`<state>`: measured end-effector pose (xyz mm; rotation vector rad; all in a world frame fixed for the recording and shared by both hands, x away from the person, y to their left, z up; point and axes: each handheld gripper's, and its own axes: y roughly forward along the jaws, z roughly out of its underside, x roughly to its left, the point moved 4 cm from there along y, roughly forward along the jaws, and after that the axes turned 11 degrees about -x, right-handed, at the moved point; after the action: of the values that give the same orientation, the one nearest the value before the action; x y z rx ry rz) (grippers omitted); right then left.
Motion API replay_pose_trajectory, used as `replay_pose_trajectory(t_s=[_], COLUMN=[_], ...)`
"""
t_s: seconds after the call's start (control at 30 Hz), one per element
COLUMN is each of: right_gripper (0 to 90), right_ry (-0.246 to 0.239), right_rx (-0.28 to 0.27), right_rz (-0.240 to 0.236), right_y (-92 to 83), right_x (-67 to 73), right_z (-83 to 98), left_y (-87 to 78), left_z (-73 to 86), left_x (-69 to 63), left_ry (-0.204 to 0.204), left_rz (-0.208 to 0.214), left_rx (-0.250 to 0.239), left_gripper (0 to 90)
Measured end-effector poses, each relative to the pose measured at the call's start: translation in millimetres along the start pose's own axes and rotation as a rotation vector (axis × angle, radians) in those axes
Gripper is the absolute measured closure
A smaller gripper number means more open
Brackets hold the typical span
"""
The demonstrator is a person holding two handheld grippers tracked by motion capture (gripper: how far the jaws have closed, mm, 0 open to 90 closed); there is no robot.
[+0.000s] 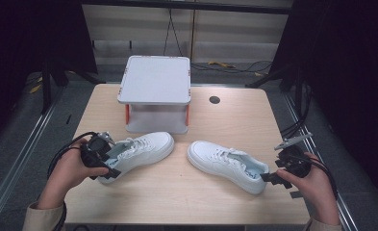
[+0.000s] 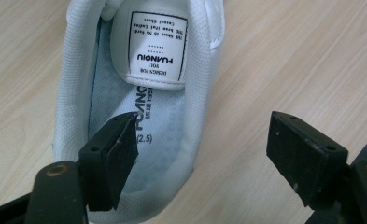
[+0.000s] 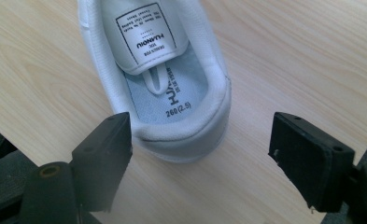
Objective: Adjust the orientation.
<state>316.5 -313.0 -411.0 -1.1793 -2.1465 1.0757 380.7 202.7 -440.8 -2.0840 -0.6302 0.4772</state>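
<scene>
Two white sneakers lie on the wooden table, near a grey stand at the far side. The left gripper has its jaws wide open; one jaw is inside the heel opening of the left sneaker, the other outside its wall. The right gripper is also wide open, just beside the heel of the right sneaker, holding nothing.
</scene>
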Motion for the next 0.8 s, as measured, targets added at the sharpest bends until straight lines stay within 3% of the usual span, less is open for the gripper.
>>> replay_pose_trajectory(t_s=[0.43,0.63,0.8], right_gripper=[21.0,21.0,21.0], right_ry=[-0.014,-0.037,-0.048], right_rx=[0.006,-0.03,-0.027], right_rz=[-0.004,-0.037,-0.032], right_y=[-1.3,-6.6,-8.8], right_x=[2.4,9.0,11.9], right_z=[0.0,-3.8,-4.9], left_y=[-6.1,-12.2,-8.6], left_z=[1.1,-0.6,1.6], left_x=[-0.7,-0.9,-1.3], left_ry=[0.016,0.03,0.044], left_rz=[-0.006,-0.02,-0.017], left_rx=[-0.004,-0.021,0.0], left_gripper=[25.8,25.7,28.4])
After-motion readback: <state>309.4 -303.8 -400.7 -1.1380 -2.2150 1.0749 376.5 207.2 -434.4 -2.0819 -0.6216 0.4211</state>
